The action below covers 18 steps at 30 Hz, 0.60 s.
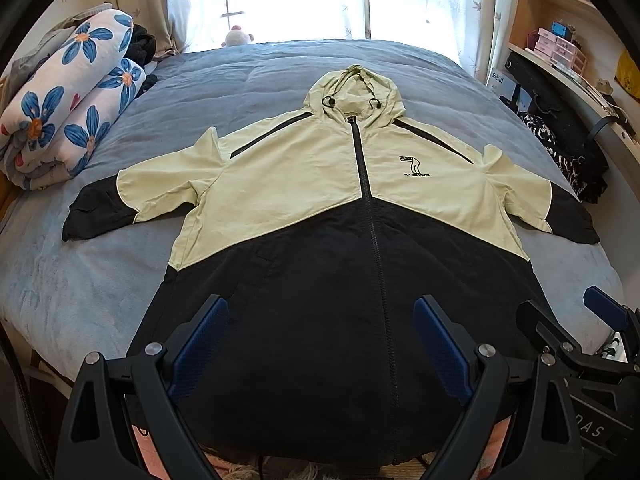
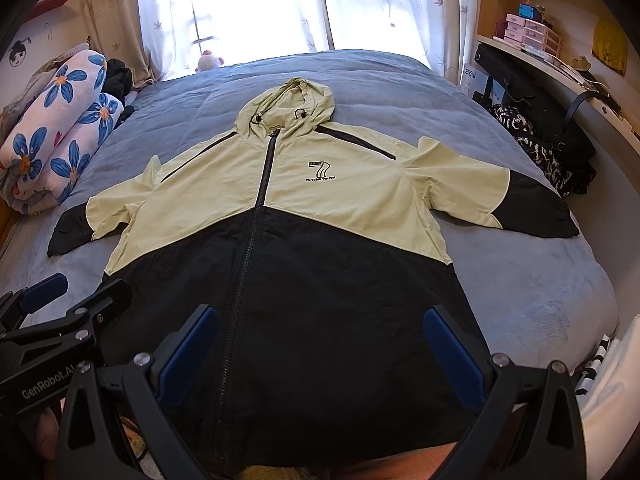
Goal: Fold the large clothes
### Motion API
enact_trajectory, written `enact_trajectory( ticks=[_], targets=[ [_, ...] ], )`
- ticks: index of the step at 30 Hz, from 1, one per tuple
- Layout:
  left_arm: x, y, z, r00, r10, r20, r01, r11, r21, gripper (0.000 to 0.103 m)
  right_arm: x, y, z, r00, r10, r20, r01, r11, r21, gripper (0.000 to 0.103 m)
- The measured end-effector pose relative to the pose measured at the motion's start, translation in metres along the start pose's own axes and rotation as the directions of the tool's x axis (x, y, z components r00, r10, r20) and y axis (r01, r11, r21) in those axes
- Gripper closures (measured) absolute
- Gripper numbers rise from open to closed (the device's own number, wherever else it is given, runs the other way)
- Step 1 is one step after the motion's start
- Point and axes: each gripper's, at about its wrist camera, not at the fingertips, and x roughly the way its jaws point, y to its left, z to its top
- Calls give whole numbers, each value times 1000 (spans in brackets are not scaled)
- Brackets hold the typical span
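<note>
One jacket (image 1: 320, 200): spread flat, front up, on the bed (image 1: 80, 288); long axis runs from hem, nearest the fingers, to hood.
Left gripper (image 1: 320, 350): fingers spread, empty, over hem left of zipper (image 1: 366, 184).
Right gripper (image 2: 320, 356): fingers spread, empty, over hem right of zipper.
Reach: each sleeve nearer its own-side gripper.

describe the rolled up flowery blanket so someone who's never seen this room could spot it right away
Start at the bed with the blue-grey cover, where a green and black hooded jacket lies spread flat. Look to the bed's left edge, level with the hood: the rolled blanket sits there. It is white with big blue flowers with orange centres, the only patterned bundle on that side, next to a plain black heap.
</note>
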Motion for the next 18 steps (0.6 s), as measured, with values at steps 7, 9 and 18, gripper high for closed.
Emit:
enact_trajectory(
  ticks=[7,9,18],
  targets=[
    [2,2,0,1000,1,5,-1,1000,1,11,1,0,0,1000,0,-4,0,1000,3,0],
    [2,2,0,1000,1,5,-1,1000,1,11,2,1,0,1000,0,-3,0,1000,3,0],
    [2,2,0,1000,2,4,-2,1000,2,11,2,0,-1,1000,2,-5,-2,1000,4,0]
  ],
)
